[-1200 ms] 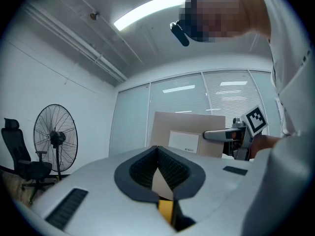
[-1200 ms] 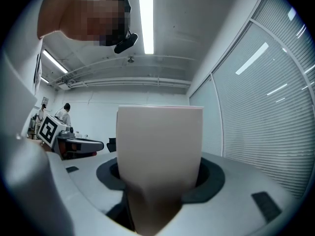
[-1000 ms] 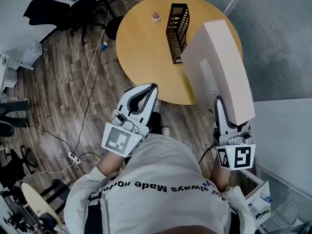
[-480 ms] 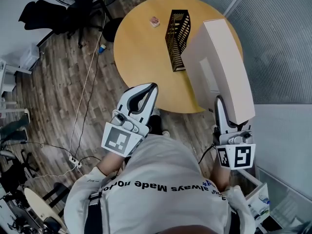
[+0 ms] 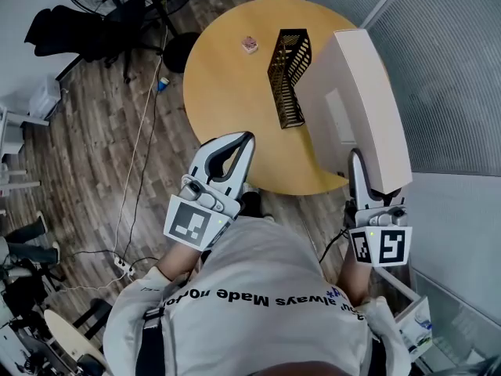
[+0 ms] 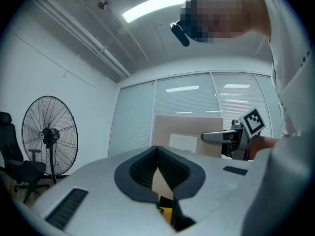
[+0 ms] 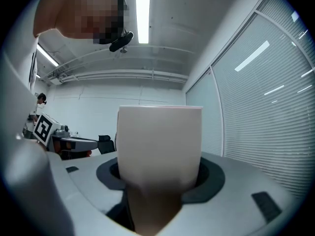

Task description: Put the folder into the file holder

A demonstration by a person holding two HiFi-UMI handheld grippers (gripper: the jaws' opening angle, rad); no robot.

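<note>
- The right gripper (image 5: 357,161) had its fingers clamped on the lower end of the beige folder (image 5: 362,104), held upright over the counter (image 5: 227,84) edge
- The folder stood beside the black file holder (image 5: 288,75), outside it
- The left gripper (image 5: 246,141) had its fingers closed together, empty

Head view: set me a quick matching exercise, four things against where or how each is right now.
1. folder
2. file holder
3. left tool
4. small box

A. jaws together, nothing held
B. black mesh, upright on the table
C. lying on the table's far side
D. clamped in the right tool

Pairs: 1-D, 2-B, 3-A, 4-C
</note>
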